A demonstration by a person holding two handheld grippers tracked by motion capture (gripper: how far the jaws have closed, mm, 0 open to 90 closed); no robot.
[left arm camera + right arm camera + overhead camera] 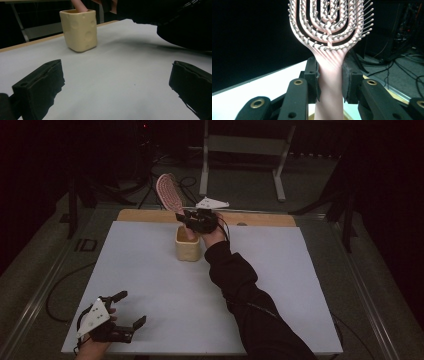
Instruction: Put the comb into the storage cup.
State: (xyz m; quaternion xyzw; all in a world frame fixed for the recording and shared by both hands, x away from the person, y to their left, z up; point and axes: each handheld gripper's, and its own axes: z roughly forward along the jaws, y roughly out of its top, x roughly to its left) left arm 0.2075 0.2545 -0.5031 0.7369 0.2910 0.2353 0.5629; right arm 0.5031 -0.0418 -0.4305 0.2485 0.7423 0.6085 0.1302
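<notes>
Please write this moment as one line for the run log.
right gripper: shut on pink hairbrush, handle end in cream cup | left gripper: open, holding nothing, near table front edge

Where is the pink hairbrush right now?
In the high view the pink hairbrush stands at the table's far middle, clamped in the right claw, handle end in the yellow cup.

Pink hairbrush (pixel 329 37), pale yellow dimpled cup (pixel 79 29).

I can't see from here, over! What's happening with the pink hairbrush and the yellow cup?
Right gripper shut on hairbrush handle, handle end in yellow cup. Left gripper open, low near table edge. Nothing in the way.
</notes>
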